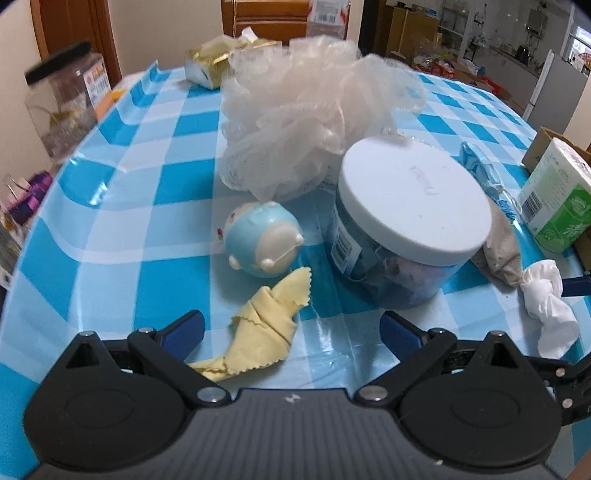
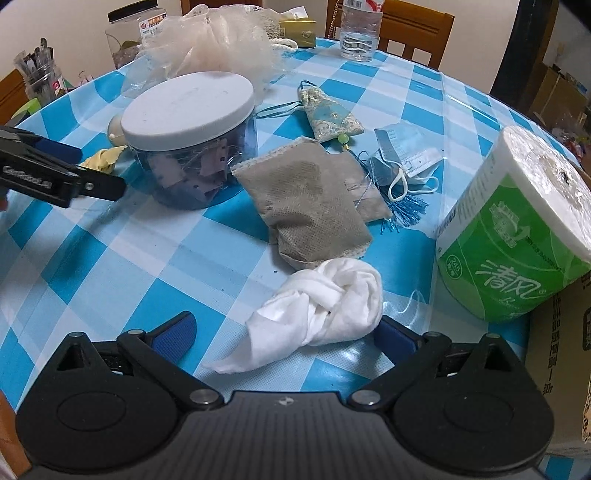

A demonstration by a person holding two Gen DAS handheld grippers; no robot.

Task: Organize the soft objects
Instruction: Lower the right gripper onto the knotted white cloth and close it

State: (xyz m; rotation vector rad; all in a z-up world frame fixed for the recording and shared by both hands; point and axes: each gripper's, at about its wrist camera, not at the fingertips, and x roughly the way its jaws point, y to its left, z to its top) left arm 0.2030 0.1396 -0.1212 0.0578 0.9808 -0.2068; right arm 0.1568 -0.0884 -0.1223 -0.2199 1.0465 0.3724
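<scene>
My left gripper [image 1: 291,332] is open, and a folded yellow cloth [image 1: 264,332] lies on the table between its fingers. A blue-and-cream squishy toy [image 1: 264,238] and a pale mesh bath pouf [image 1: 306,118] lie beyond it. My right gripper [image 2: 286,332] is open around a knotted white cloth [image 2: 321,314]. Behind that lie a grey fabric pouch [image 2: 308,201], a blue sachet [image 2: 330,114] and a face mask [image 2: 406,162]. The left gripper [image 2: 55,166] also shows at the left edge of the right wrist view.
A clear jar with a white lid [image 1: 410,221] stands mid-table, also in the right wrist view [image 2: 190,136]. A green-wrapped paper roll [image 2: 517,236] sits on a cardboard box at the right. A water bottle [image 2: 360,29], a black-lidded jar [image 1: 61,103] and wooden chairs stand at the far edge.
</scene>
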